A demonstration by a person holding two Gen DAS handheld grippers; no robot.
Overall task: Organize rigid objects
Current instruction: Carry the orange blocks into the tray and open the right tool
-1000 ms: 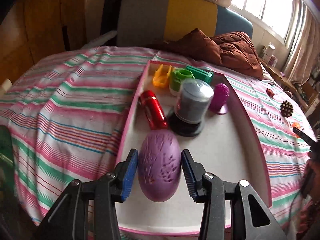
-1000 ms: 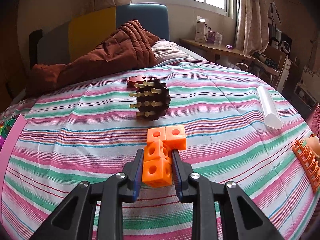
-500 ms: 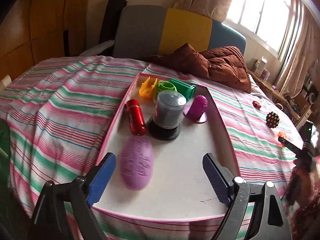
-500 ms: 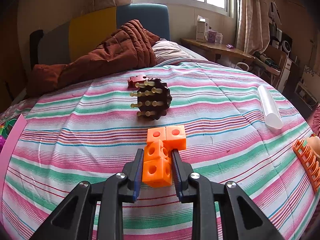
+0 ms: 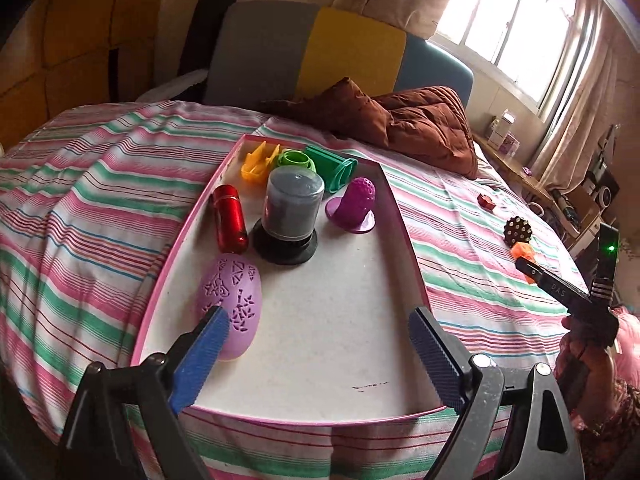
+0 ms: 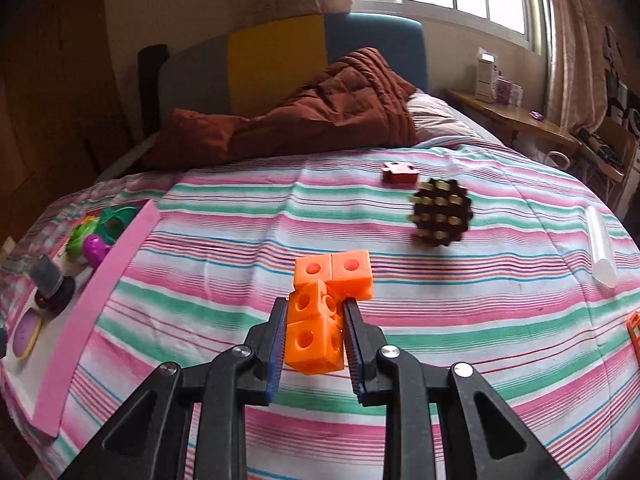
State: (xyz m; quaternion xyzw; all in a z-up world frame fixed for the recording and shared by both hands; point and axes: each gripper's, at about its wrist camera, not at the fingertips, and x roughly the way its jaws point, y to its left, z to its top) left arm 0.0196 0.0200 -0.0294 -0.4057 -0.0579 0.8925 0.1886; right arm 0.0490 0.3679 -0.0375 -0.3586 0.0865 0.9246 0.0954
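The purple egg lies free on the white floor of the pink-rimmed tray, near its left rim. My left gripper hangs wide open over the tray's near end, and its left fingertip overlaps the egg's near side. In the right wrist view my right gripper is shut on an orange cluster of joined cubes over the striped bedspread. The tray shows at that view's left. The left wrist view catches the right gripper at the far right, a hand below it.
In the tray stand a red cylinder, a grey disc case, a purple dome, green parts and a yellow part. On the bed lie a brown studded ball, a small red piece, a clear tube and a brown quilt.
My left gripper opened wide, let go of the purple egg and drew back. My right gripper, still on the orange cubes, swung left, so the tray came into its view.
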